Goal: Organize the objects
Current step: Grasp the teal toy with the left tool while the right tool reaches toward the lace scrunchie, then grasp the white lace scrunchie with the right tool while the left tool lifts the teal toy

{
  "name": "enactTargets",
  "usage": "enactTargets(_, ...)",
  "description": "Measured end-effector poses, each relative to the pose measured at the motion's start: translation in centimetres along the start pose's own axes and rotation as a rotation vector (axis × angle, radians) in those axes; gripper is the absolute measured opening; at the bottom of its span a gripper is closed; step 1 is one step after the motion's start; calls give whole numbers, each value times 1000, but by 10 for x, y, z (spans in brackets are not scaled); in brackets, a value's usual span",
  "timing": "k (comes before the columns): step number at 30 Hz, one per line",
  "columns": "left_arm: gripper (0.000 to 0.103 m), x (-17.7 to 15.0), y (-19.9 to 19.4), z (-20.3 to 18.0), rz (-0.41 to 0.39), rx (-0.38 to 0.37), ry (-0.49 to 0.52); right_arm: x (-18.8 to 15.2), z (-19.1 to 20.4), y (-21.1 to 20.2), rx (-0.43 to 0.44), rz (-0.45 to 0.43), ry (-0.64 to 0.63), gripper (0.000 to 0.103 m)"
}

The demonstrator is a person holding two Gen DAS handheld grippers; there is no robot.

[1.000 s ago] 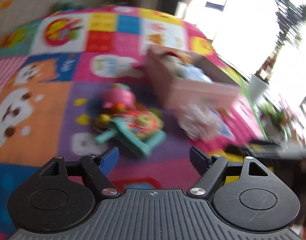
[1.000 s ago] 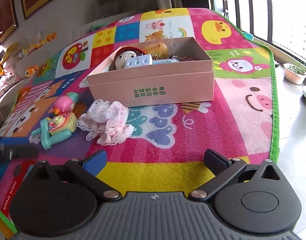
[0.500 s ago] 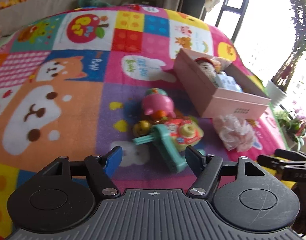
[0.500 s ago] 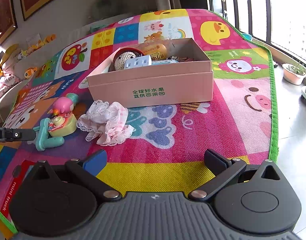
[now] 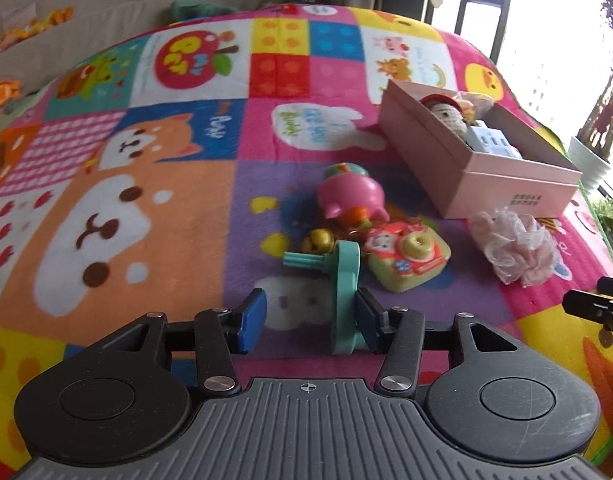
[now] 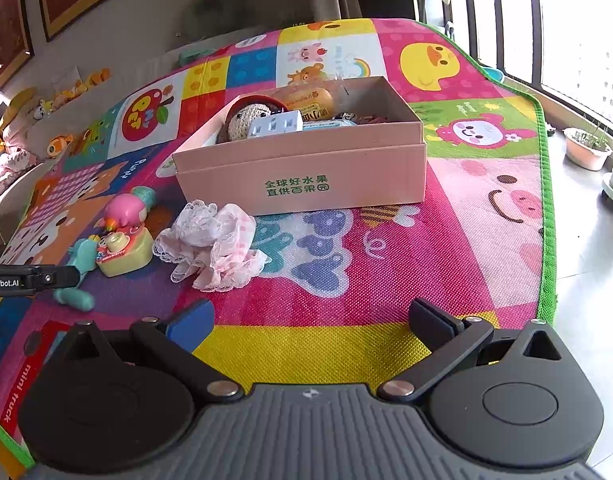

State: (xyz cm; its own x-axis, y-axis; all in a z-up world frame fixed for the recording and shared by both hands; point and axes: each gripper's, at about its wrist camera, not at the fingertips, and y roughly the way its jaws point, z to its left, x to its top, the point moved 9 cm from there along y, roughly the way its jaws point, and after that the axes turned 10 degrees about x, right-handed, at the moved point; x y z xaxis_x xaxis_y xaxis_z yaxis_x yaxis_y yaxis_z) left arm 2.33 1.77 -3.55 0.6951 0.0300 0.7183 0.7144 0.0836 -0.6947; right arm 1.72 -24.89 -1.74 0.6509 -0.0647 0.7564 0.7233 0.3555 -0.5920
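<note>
While both grippers' fingers gape wide — pink box (image 6: 302,172) with crochet doll (image 6: 248,118), white block (image 6: 276,124), bread packet (image 6: 308,100).

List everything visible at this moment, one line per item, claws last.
Play mat: one, multicoloured, under everything.
Cardboard box: one, pink, mid-mat, open, holding a knitted doll and other items.
Lacy cloth: one, white-pink, just in front of the box.
Toy camera: one, yellow-red, left of the cloth.
Teal toy: one, beside the camera.
Pink toy: one, behind the camera.
Left claw: open, teal toy's end between its fingers.
Right claw: open, empty, over the mat.
</note>
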Motion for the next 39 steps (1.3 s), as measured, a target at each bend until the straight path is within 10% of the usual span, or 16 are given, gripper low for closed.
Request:
enactTargets(11, 50, 1, 6, -12, -73, -41, -16, -2, 2, 1, -20, 6, -14, 103)
enactTargets(16, 18, 0, 5, 2, -57, -19, -64, -3, 7, 7, -70, 34, -59, 103)
enactTargets(28, 17, -25, -20, 5, -43, -89, -24, 31, 63, 40, -31, 37, -263, 102)
enactTargets(35, 17, -26, -20, 7, -52, -103, -36, 39, 82, 69, -32, 86, -336, 81)
enactTargets(39, 17, -26, -20, 7, -54, -105, -42, 36, 85, 71, -6, 129, -347, 48)
